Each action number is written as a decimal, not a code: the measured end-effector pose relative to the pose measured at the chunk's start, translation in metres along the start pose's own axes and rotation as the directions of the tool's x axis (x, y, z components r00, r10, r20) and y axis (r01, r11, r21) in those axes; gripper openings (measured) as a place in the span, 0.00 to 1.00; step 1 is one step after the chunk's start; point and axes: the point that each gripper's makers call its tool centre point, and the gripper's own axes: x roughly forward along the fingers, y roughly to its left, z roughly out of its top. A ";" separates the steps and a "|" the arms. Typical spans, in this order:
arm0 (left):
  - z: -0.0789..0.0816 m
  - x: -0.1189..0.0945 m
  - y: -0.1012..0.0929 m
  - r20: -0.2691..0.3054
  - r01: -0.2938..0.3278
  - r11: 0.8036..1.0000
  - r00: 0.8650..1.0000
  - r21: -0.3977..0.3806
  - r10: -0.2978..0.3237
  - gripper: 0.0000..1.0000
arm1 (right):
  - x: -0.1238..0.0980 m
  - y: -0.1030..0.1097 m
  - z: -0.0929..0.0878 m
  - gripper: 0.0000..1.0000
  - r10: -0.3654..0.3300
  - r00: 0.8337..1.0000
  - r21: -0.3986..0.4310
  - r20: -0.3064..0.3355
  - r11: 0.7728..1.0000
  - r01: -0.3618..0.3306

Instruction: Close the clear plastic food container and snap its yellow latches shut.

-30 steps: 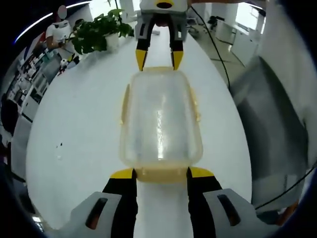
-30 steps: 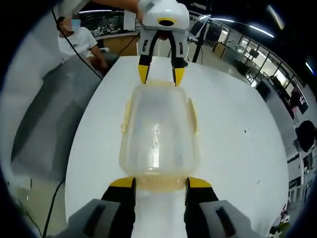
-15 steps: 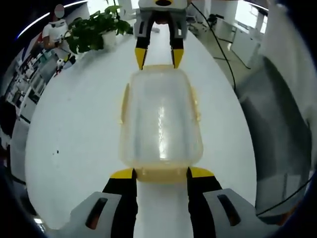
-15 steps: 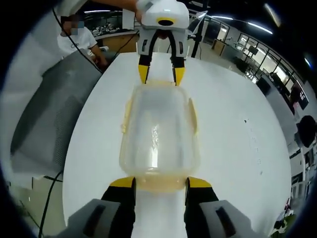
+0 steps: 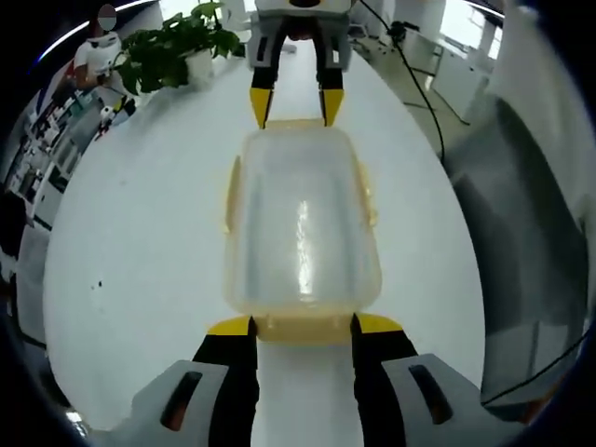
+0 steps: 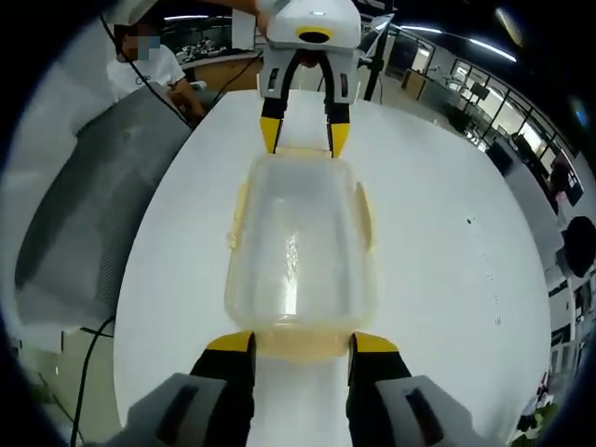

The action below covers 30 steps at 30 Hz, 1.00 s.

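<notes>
Two tools bracket the clear rectangular plastic food container (image 5: 303, 228), one at each short end, so it can't slide on the white bench (image 5: 140, 251) while I press. Left gripper view: my left tool (image 5: 303, 326) stands open, yellow tips flanking the near yellow end latch (image 5: 303, 328), not clamped; the right tool (image 5: 291, 104) faces me, tips at the far rim. Lid looks seated; side latches look flared, I judge unsnapped.

Right gripper view: my right tool (image 6: 300, 345) is spread the same way around its near end latch (image 6: 300, 346); the left tool (image 6: 303, 135) sits opposite at the container (image 6: 298, 247).
</notes>
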 end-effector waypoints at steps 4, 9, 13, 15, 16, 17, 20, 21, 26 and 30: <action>-0.001 -0.001 0.001 0.001 0.002 1.000 1.000 -0.009 -0.002 0.37 | 0.000 -0.001 0.000 0.37 -0.005 1.000 -0.003 -0.003 1.000 0.005; 0.000 0.001 0.002 -0.006 0.000 1.000 1.000 -0.008 0.000 0.37 | 0.001 -0.003 -0.002 0.37 -0.004 1.000 -0.002 -0.009 1.000 0.004; -0.001 0.003 0.000 -0.018 0.002 1.000 1.000 -0.003 -0.003 0.37 | 0.002 -0.002 -0.003 0.37 0.004 1.000 -0.001 -0.010 1.000 -0.004; -0.001 0.003 0.001 -0.014 0.002 1.000 1.000 -0.007 -0.002 0.37 | 0.003 -0.002 -0.003 0.37 0.003 1.000 -0.002 -0.007 1.000 -0.003; -0.001 0.003 0.001 -0.012 0.003 1.000 1.000 -0.012 -0.003 0.37 | 0.003 -0.002 -0.003 0.37 0.004 1.000 -0.001 -0.007 1.000 -0.004; -0.001 0.003 0.001 -0.011 0.003 1.000 1.000 -0.014 -0.003 0.37 | 0.003 -0.002 -0.004 0.37 0.005 1.000 -0.001 -0.008 1.000 -0.005; -0.001 0.004 0.000 -0.010 0.002 1.000 1.000 -0.014 -0.002 0.38 | 0.004 -0.002 -0.004 0.37 0.002 1.000 -0.002 -0.011 1.000 -0.002; -0.001 0.004 0.000 -0.011 0.000 1.000 1.000 -0.011 -0.001 0.38 | 0.004 -0.002 -0.004 0.37 0.001 1.000 0.000 -0.012 1.000 -0.001; -0.002 0.002 0.001 -0.002 -0.005 1.000 1.000 0.012 0.005 0.38 | 0.005 0.001 -0.005 0.38 0.019 1.000 0.042 -0.022 0.999 -0.018; -0.006 -0.003 0.003 0.002 -0.023 0.999 1.000 0.024 0.023 0.52 | 0.000 0.000 -0.005 0.41 0.011 1.000 0.058 -0.021 0.998 -0.010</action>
